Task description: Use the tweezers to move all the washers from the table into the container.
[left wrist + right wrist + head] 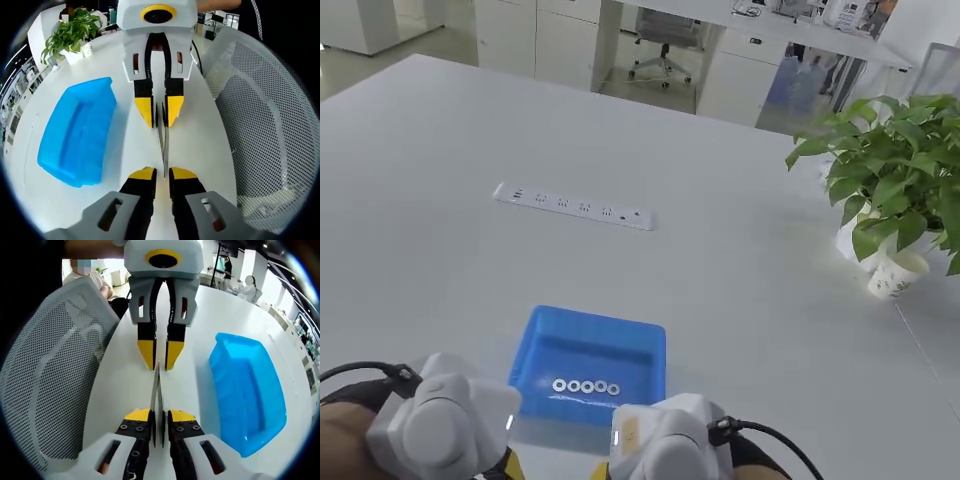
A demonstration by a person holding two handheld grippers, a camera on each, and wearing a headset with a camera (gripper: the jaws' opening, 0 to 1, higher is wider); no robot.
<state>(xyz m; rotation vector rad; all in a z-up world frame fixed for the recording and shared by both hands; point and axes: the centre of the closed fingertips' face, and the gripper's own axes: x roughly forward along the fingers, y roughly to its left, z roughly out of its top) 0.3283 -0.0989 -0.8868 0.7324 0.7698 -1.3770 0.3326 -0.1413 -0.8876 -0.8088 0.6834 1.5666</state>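
Tweezers [157, 390] lie lengthwise between the two grippers, which face each other tip to tip low over the near edge of the white table [720, 270]. The right gripper [159, 416] has its yellow-tipped jaws drawn narrow, with the back of the tweezers running down between them, so it looks clamped on the tool. The left gripper [162, 175] also has its jaws close together, and the thin end of the tweezers reaches in between their tips; whether they actually pinch it I cannot tell. Just beyond both grippers sits the blue container [620, 335], on the left in the left gripper view and on the right in the right gripper view. In the head view five washers [585, 387] show in a neat row within the container's outline, toward its near side. Farther out on the table a white power strip [573, 206] lies flat, well apart from the container. A potted plant [895, 160] stands at the far right with a paper cup [897, 275] just beside it. A mesh chair [260, 110] is close behind the grippers, off the table's near edge.
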